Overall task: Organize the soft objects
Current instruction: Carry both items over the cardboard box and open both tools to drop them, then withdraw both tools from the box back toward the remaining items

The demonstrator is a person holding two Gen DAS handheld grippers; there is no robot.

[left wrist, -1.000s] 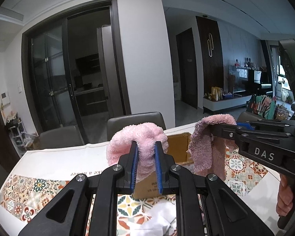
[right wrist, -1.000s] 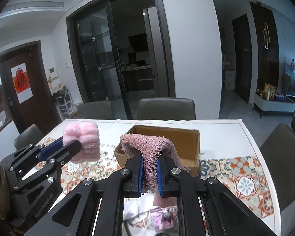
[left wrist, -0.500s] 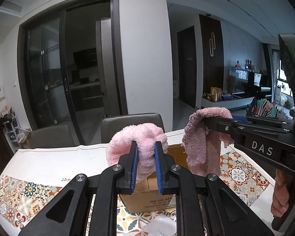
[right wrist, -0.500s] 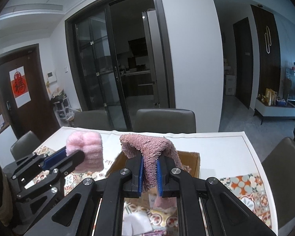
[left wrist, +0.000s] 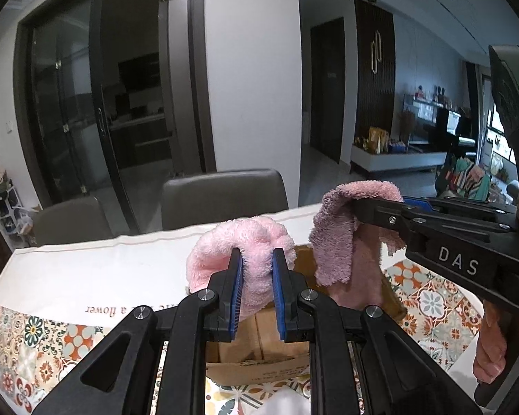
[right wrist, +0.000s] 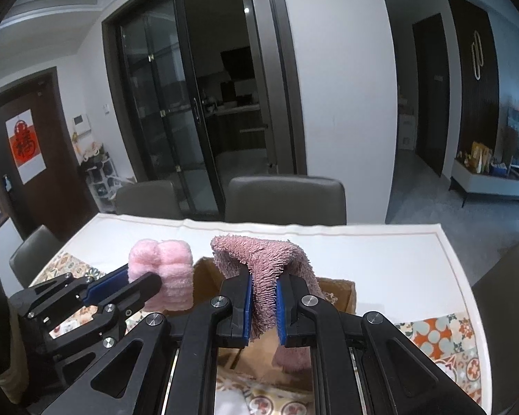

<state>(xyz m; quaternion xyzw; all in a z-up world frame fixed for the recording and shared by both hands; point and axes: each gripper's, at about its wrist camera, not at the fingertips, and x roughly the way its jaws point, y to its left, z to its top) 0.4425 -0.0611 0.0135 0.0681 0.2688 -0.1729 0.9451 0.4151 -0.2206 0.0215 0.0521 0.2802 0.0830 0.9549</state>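
Towels are hanging in both our grippers, up in the air above the worktop (left wrist: 69,276). We are squeezing the light pink fluffy towel (left wrist: 238,242) in the left gripper (left wrist: 256,290), and it is bunching up between the 2 blue pads. We are pinching the darker pink towel (right wrist: 259,259) tight in the right gripper (right wrist: 263,307), and it is drooping down on both sides. Both towels are sitting over the open cardboard box (left wrist: 259,346), which is resting on the patterned cloth (left wrist: 432,304).

We think we are in the carrying step, bringing the 2 soft things to the box. Next, we think each gripper needs to dip down into the box and let go, so the towels are landing inside and not on the rim.

Other things are sitting around us. 2 grey chairs (right wrist: 287,197) are standing behind the worktop, by the dark glass doors (right wrist: 176,110). Something white (left wrist: 287,404) is lying on the worktop near us, but we cannot tell what it is.

The 2 grippers are close side by side, so they could be bumping each other. The long hanging end of the darker towel could be catching on the box wall.
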